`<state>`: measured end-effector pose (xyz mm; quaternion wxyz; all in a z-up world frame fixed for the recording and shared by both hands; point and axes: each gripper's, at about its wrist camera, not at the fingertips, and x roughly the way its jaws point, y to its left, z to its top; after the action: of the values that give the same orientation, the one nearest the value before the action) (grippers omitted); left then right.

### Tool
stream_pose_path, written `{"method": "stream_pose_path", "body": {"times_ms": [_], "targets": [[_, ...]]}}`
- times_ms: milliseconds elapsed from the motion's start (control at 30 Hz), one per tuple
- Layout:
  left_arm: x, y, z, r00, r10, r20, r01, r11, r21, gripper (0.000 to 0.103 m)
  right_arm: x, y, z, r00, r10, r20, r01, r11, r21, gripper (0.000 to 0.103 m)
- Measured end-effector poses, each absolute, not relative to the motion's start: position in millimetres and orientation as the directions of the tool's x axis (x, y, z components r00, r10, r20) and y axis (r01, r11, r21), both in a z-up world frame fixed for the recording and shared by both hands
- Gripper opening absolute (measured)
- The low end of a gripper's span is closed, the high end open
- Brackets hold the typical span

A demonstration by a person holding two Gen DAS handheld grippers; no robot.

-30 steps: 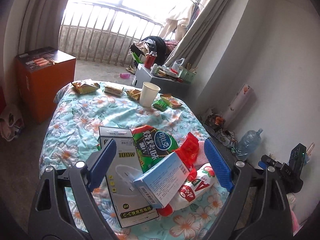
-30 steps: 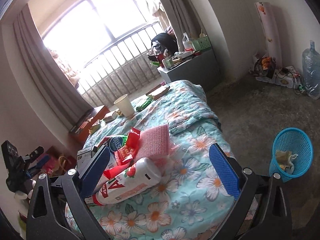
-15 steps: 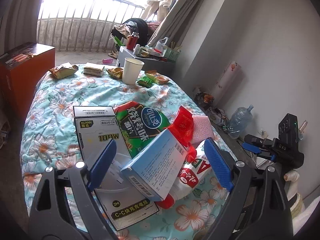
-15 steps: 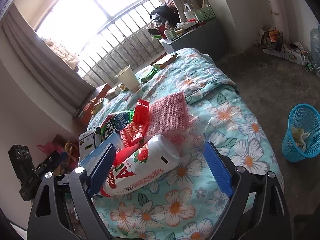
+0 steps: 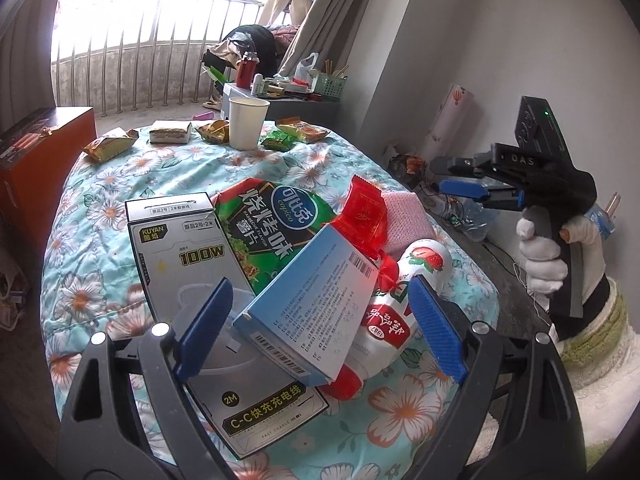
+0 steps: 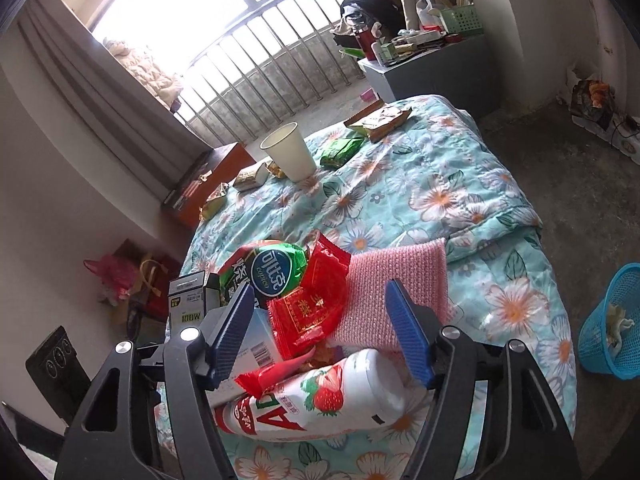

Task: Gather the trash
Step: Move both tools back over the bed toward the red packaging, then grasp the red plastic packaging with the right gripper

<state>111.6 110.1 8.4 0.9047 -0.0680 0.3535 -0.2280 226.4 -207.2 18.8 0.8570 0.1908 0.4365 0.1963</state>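
Fingers (image 5: 206, 330) wide — two boxes (image 5: 308, 312), one bottle (image 6: 320, 398).

A heap of trash lies on the floral bed: a white strawberry-printed bottle (image 6: 320, 400) on its side, a crumpled red wrapper (image 6: 312, 312) at its 12 o'clock, a tilted blue box (image 5: 308, 312), a green chip bag (image 5: 272, 224).

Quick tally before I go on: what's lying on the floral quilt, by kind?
Cardboard boxes: 2
White plastic strawberry-drink bottle: 1
White paper cup: 1
Large foil snack bags, green and red: 2
Small snack packets: 5
Pink knitted cloth: 1
Total: 12
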Motion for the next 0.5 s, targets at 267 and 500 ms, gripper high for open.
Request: {"method": "stream_pose_path", "body": {"times_ms": [267, 500], "targets": [[109, 109, 5, 0.64, -0.451, -0.622, 0.362, 0.891, -0.274, 0.085, 309, -163, -17, 0.378, 0.476, -0.794, -0.321, 0.872, 0.369, 0.067], [109, 111, 5, 0.646, -0.437, -0.626, 0.35, 0.898, -0.266, 0.085, 320, -148, -38, 0.289, 0.477, -0.83, -0.385, 0.852, 0.356, 0.039]]}}
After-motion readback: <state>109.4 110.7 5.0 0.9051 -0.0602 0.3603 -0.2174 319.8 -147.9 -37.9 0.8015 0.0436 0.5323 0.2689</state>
